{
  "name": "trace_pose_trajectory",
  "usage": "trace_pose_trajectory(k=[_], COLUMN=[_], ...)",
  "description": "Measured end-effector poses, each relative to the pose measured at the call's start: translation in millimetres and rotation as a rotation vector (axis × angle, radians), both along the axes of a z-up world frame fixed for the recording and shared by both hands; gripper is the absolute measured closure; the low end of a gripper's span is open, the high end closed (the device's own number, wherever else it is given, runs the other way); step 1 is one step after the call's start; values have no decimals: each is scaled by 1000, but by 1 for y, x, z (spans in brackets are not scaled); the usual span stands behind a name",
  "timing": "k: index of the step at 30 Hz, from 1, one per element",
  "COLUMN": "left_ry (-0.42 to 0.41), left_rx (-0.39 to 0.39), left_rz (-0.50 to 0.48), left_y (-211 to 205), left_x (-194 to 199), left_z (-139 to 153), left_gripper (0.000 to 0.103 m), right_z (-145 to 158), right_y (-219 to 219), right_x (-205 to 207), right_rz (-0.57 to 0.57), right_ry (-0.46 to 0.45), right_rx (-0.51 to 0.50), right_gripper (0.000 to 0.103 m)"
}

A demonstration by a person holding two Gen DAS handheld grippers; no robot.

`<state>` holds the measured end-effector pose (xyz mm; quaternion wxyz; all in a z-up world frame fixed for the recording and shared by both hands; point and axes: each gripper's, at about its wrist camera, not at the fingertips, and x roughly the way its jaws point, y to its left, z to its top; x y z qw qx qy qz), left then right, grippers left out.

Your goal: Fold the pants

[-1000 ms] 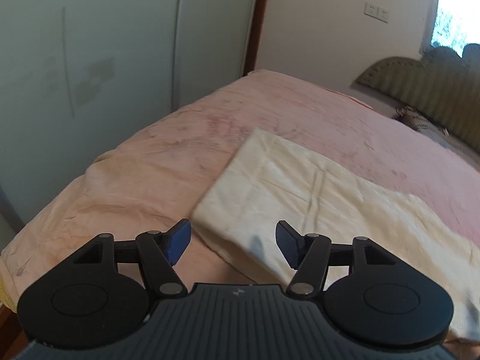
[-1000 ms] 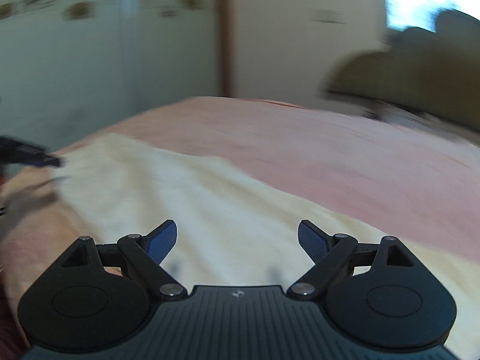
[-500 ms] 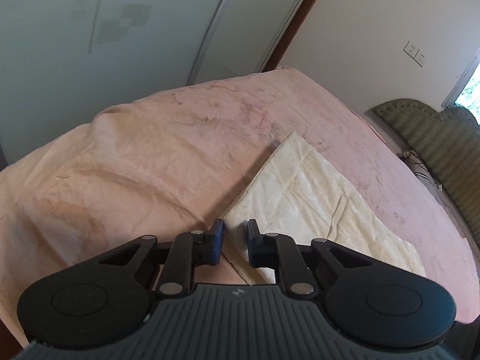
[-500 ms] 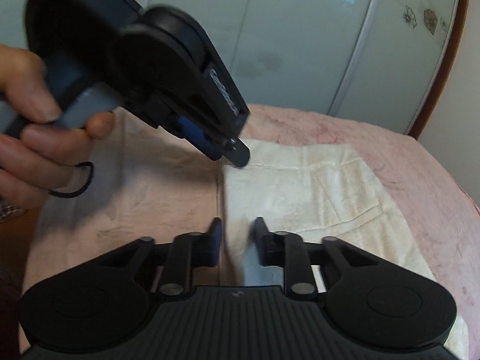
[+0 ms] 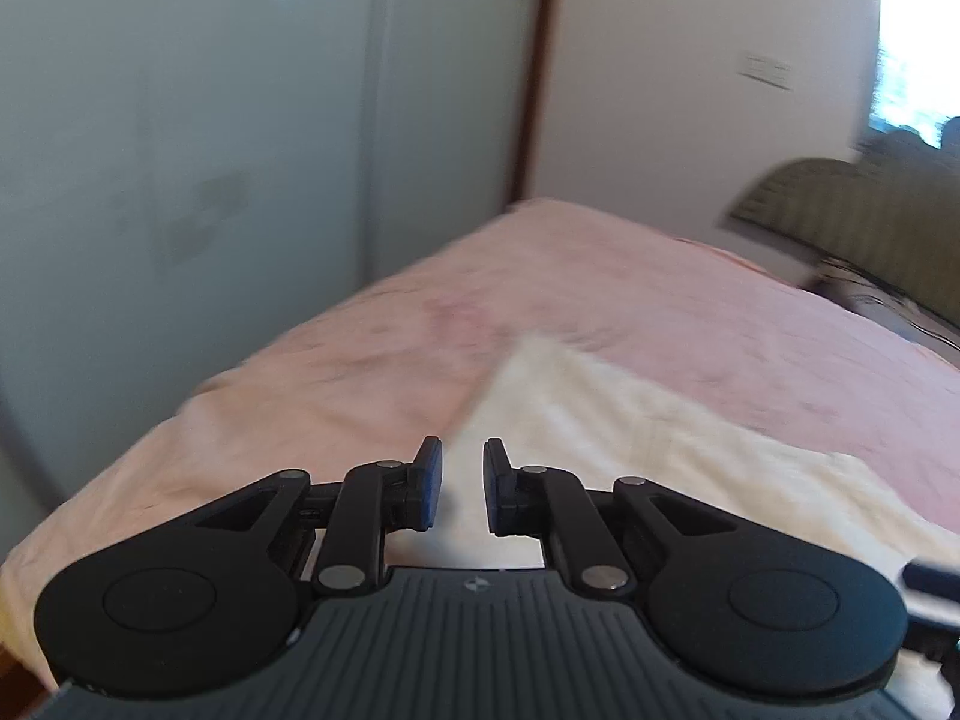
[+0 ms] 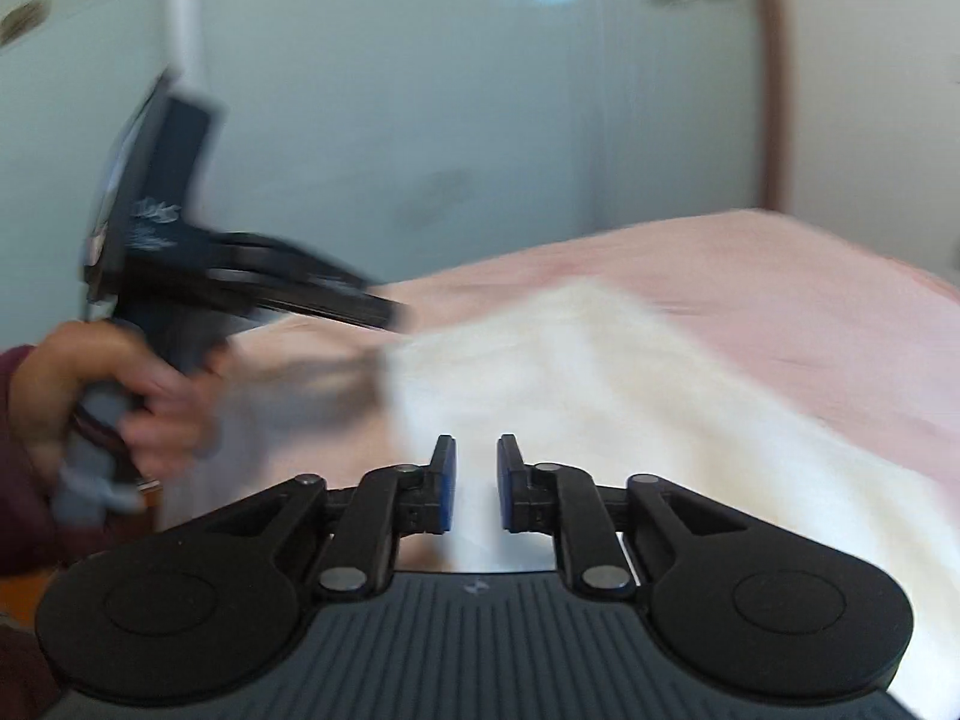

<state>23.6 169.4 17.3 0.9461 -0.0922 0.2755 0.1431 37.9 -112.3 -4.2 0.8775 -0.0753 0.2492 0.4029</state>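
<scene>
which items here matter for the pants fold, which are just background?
Job:
- cream pants, lying on the bed
- left hand-held gripper
- right hand-held gripper
- pink bedspread, the work surface

Background:
- wardrobe doors
- green headboard
- window
- wall switch plate

A wide bed covered in a pale pink, slightly creased bedspread fills both views, its near corner drooping off the mattress edge. Lying flat on it is a cream-white pair of folded fabric pants, stretched along the bedspread. Motion blur smears the pants' far edge, so their folds are hard to read.
</scene>
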Motion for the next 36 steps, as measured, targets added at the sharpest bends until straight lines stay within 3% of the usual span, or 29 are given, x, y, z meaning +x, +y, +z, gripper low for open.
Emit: trace_pose_trajectory(k=[2, 3, 4, 7, 10, 13, 16, 18, 21, 25, 30, 36], left_ry=[-1, 5, 8, 29, 54, 79, 88, 93, 102, 112, 118, 127], left_rx=[-16, -16, -10, 42, 122, 110, 139, 171, 180, 189, 189, 201], left_rz=[-130, -195, -260, -429, -553, -656, -755, -802, -856, -884, -917, -917], left_y=[-30, -48, -67, -129, -184, -222, -259, -277, -297, -313, -326, -326], left_x=[9, 14, 19, 31, 36, 35, 32, 28, 29, 28, 28, 27], left_z=[5, 4, 2, -9, -27, -39, -52, -61, -68, -74, -72, -69], left_gripper=[76, 64, 56, 54, 50, 50, 48, 48, 46, 43, 42, 40], right_z=[-2, -6, -10, -28, -56, -56, -46, -42, -46, -76, -92, -103], right_y=[-61, -95, -125, -200, -232, -249, -275, -306, -356, -392, -410, -437], right_x=[-4, -7, -11, -24, -44, -82, -104, -124, -156, -178, -168, -149], right_rz=[-197, -303, -396, -654, -752, -783, -923, -1061, -1219, -1248, -1216, -1326], right_ry=[6, 20, 36, 117, 211, 162, 104, 97, 169, 343, 338, 220], right_rx=[-22, -30, -32, -24, -95, -22, 29, 114, 328, 576, 773, 966], right_gripper=[39, 36, 37, 36, 37, 38, 38, 38, 38, 36, 35, 35])
